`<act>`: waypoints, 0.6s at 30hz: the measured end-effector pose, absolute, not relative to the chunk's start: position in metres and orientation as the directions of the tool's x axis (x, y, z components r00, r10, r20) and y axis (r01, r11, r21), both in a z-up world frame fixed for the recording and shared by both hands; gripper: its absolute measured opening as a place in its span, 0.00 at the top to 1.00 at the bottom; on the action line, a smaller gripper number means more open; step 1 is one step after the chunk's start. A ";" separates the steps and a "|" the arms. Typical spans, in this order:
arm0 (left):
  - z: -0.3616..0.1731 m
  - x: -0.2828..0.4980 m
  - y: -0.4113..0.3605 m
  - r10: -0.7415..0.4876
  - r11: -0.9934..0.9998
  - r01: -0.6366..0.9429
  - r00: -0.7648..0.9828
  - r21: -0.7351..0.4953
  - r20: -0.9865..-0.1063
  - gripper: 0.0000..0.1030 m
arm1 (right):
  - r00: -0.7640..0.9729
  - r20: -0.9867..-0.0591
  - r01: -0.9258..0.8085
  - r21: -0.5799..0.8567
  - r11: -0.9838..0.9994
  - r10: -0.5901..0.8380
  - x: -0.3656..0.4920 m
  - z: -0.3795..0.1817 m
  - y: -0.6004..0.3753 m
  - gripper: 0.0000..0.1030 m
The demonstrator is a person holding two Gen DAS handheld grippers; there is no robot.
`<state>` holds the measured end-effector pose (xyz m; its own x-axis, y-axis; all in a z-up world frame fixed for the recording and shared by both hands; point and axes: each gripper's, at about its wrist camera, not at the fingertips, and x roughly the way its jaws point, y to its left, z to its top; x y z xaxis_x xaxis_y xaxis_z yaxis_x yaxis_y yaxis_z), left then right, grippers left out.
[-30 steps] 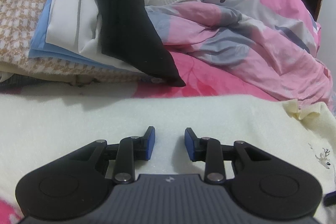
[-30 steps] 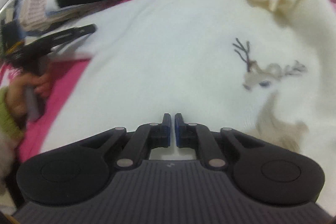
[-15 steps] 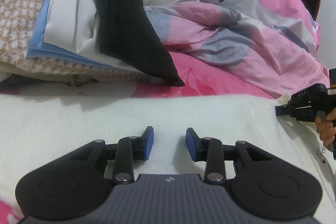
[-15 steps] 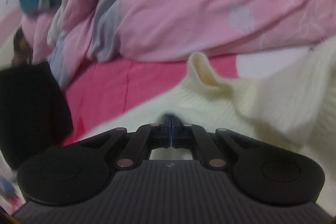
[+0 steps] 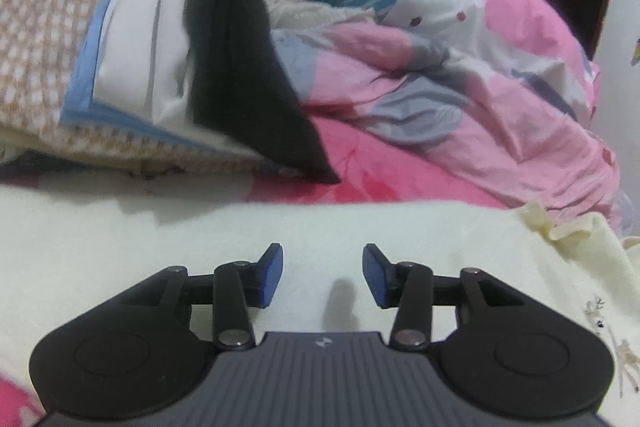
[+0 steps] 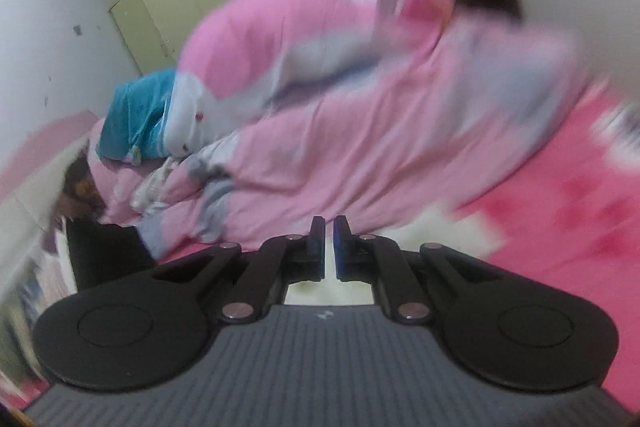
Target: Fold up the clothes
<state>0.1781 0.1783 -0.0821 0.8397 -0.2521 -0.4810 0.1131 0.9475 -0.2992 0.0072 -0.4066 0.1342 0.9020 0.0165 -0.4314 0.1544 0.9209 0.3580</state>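
Cream sweater (image 5: 280, 227) spread on the bed, between folds.
Left gripper (image 5: 322, 275) hovers over it, jaws just opened wider, nothing between them. Right gripper (image 6: 328, 247), jaws nearly pressed together and seemingly empty, faces the blurred pink duvet (image 6: 360, 115). Next move probably needs a fresh edge grasped; the sweater's hem is cut off.

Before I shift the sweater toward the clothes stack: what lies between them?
Left wrist view: only a bare strip of pink bedsheet separates the cream sweater from the clothes stack.
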 end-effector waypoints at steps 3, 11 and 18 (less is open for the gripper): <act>-0.062 0.159 0.159 -0.323 0.935 0.211 0.834 -0.284 -0.447 0.56 | 0.895 -0.442 0.164 0.212 0.963 -0.055 -0.063 0.149 -0.406 0.95; -0.030 0.128 0.034 -0.522 0.848 0.474 0.668 -0.237 -0.531 0.55 | 0.779 -0.622 0.035 0.163 0.986 0.075 -0.028 0.041 -0.373 0.94; -0.050 0.146 -0.078 -0.557 0.803 0.573 0.625 -0.162 -0.547 0.55 | 0.770 -0.637 0.204 0.307 0.929 0.041 0.095 -0.020 -0.442 0.54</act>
